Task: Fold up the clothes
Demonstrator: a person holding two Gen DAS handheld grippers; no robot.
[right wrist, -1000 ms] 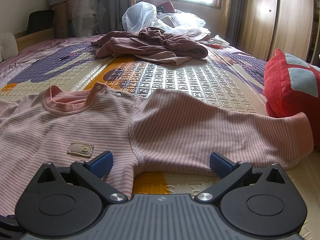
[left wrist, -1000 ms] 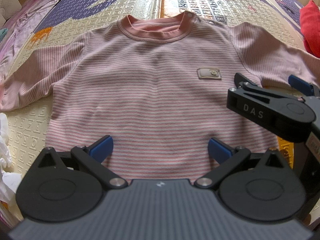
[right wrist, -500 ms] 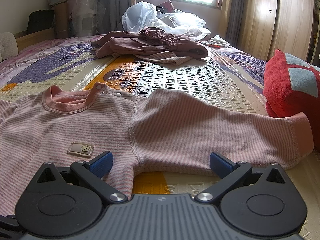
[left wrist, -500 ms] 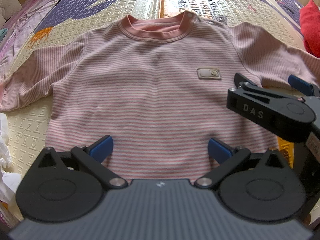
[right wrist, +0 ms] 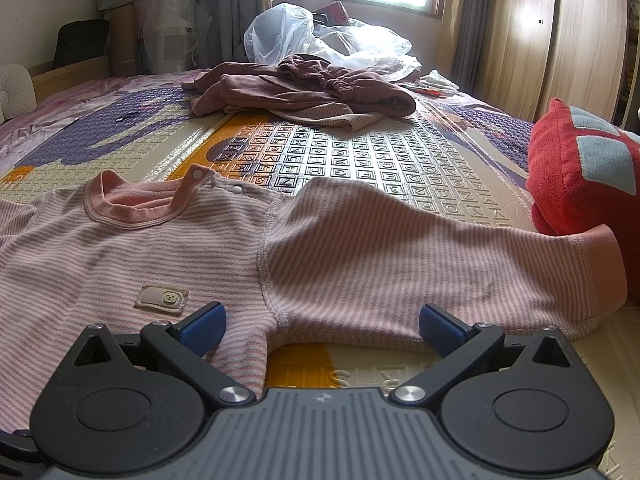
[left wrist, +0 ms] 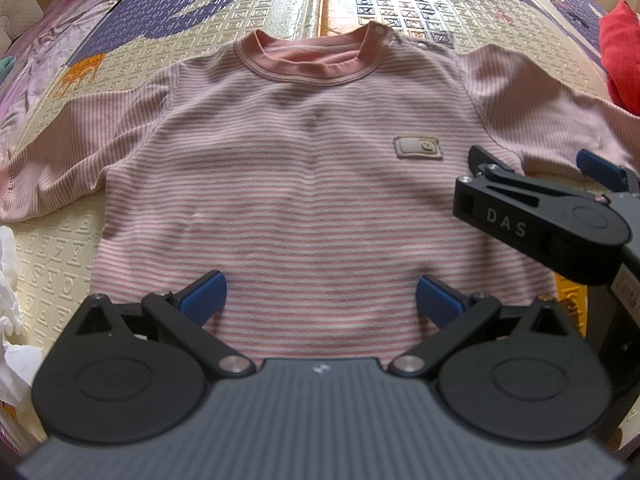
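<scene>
Your play mat (left wrist: 132, 60) fills the bed, embossed with letter squares, purple and orange shapes across it. Spread flat on it, front up, lies the pink striped shirt (left wrist: 316, 184), collar away from you and both sleeves stretched out to the sides. At the far end of the mat sits a heap of maroon clothes (right wrist: 304, 88), with clear plastic bags (right wrist: 320, 36) behind it under the window. A red cushion (right wrist: 580, 168) presses against the cuff of the shirt's right-hand sleeve (right wrist: 440, 264).

Your left gripper (left wrist: 320, 296) hangs over the bottom hem, jaws spread wide, nothing between the blue pads. Your right gripper (right wrist: 322, 320) sits low at the armpit where sleeve meets body, jaws also spread wide and empty, one pad over the body, the other by the sleeve's lower edge. Just ahead of it sits the small beige patch (right wrist: 162, 298) with its bear button.
</scene>
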